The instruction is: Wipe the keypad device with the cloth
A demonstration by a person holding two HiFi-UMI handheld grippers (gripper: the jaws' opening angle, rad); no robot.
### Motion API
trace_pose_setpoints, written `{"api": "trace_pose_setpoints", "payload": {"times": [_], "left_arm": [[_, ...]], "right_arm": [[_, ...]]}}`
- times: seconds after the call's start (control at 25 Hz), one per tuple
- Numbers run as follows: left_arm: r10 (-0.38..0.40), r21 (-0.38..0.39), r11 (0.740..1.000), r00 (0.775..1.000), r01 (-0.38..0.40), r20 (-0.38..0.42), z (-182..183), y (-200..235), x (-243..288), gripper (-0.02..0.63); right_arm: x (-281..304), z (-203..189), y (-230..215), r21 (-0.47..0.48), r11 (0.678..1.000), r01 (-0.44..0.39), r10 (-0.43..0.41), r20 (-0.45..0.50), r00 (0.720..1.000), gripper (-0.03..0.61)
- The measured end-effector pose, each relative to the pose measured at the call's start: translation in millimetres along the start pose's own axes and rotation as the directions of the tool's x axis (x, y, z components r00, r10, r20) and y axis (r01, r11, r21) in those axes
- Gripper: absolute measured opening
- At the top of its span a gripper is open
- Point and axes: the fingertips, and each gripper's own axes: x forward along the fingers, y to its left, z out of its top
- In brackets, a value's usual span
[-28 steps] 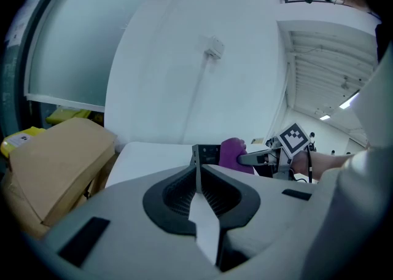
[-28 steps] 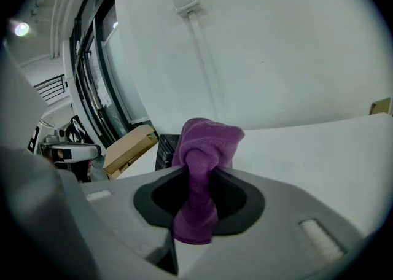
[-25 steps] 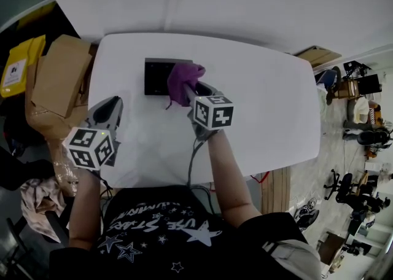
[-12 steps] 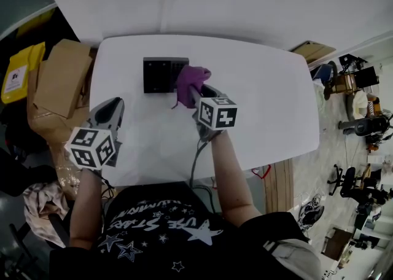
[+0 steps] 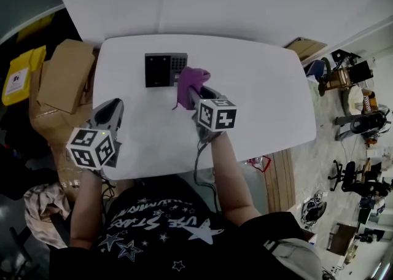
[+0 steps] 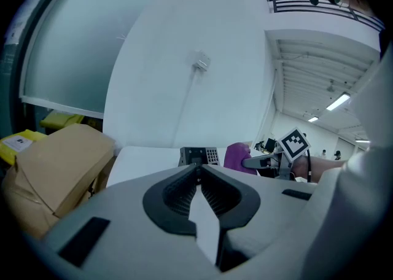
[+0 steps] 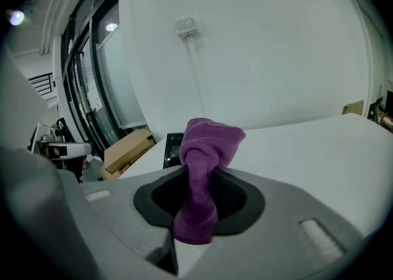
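Jaws of the right gripper (image 5: 190, 92) pinch the cloth (image 5: 192, 78) just beside the keypad device (image 5: 164, 69) (possibly touching it) near the far edge of the bench (image 5: 264, 107); the left gripper (image 5: 112, 105) has its jaws closed, empty.

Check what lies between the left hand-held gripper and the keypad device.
Only bare white table lies between the left hand-held gripper and the keypad device, as the head view shows. The cloth is off that line, in the right hand-held gripper.
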Motion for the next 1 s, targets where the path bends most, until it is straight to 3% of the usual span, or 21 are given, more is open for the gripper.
{"api": "trace_pose_setpoints", "payload": {"times": [1.0], "left_arm": [[-0.155,0.055,0.987,0.988,0.153,0.029,-41,-40,-125,0.031]], "right_arm": [[-118,-71,127,0.005,0.999,0.039,-0.039,0.073,0.997,0.1]]}}
